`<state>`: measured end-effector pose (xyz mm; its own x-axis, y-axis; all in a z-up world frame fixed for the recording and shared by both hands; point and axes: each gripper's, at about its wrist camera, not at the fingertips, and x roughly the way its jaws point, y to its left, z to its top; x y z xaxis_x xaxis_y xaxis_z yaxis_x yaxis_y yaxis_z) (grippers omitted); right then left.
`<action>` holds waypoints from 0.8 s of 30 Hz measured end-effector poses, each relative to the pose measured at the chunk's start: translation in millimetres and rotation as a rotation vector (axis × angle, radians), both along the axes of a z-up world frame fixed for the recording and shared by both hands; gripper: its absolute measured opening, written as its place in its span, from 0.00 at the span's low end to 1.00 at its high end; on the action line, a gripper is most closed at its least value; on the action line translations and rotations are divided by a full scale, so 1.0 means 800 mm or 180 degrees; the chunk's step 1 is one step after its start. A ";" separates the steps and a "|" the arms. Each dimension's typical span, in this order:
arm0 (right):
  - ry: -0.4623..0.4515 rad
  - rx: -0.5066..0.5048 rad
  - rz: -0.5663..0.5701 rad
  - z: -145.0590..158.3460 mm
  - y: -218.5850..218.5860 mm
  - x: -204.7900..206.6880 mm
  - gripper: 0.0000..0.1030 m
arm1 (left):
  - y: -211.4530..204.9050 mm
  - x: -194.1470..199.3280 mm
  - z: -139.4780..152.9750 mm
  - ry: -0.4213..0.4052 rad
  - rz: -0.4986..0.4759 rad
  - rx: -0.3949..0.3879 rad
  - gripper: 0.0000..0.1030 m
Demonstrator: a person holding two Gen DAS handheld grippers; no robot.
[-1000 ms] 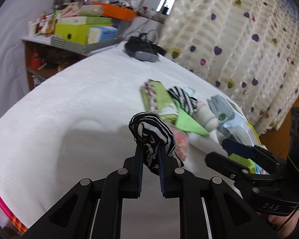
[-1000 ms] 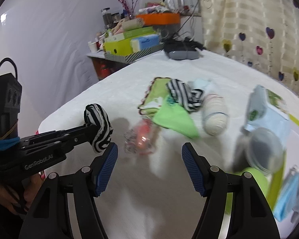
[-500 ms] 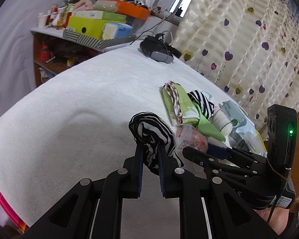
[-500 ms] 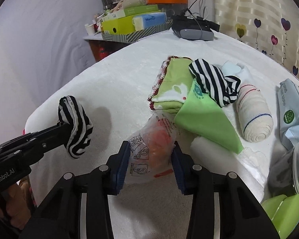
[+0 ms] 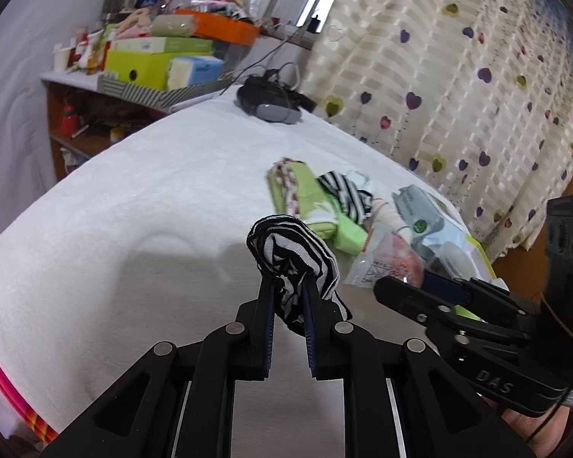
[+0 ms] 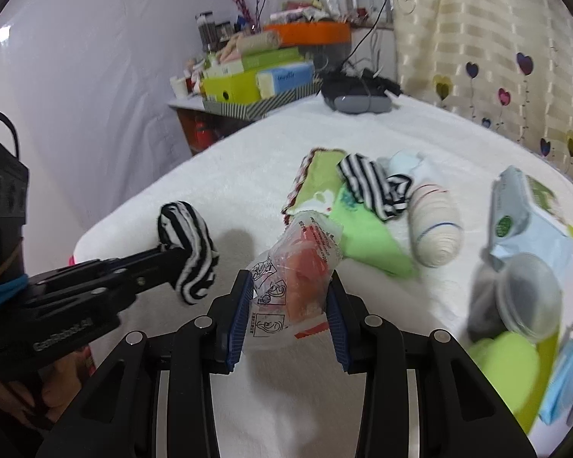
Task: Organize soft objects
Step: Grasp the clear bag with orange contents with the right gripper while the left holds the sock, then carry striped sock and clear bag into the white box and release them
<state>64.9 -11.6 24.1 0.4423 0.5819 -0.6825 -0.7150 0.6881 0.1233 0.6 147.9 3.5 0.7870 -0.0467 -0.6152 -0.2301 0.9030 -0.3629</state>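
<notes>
My left gripper [image 5: 289,282] is shut on a rolled black-and-white striped sock [image 5: 292,252], held above the white bed cover [image 5: 133,198]. In the right wrist view the same sock [image 6: 189,248] hangs at the left. My right gripper [image 6: 290,286] has a clear plastic packet with orange contents [image 6: 298,263] between its blue pads; the jaws are closing and the pads press its sides. Behind lie a folded green cloth [image 6: 321,175], a second striped sock [image 6: 374,183], a pale blue sock [image 6: 405,162] and a cream rolled sock [image 6: 435,225].
At the right lie a wet-wipes pack [image 6: 515,213], a lidded clear jar [image 6: 527,297] and a green pad [image 6: 504,362]. A black device with cables [image 6: 357,93] sits at the far end. A cluttered shelf [image 6: 248,76] stands behind, a curtain [image 6: 496,57] to the right.
My right gripper went from wide open over the packet to closed on its sides, and the packet now stands up off the cover. The left gripper still holds the striped sock.
</notes>
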 end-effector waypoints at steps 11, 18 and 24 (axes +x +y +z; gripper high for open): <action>-0.0224 0.0228 -0.0298 0.038 -0.077 -0.026 0.38 | -0.068 0.002 0.035 -0.0160 -0.0322 0.0176 0.13; -0.0329 0.0311 -0.0531 0.051 -0.125 -0.037 0.38 | -0.118 0.007 0.050 -0.0217 -0.0592 0.0254 0.13; -0.0369 0.0381 -0.0750 0.056 -0.169 -0.041 0.38 | -0.155 0.014 0.057 -0.0234 -0.0800 0.0297 0.13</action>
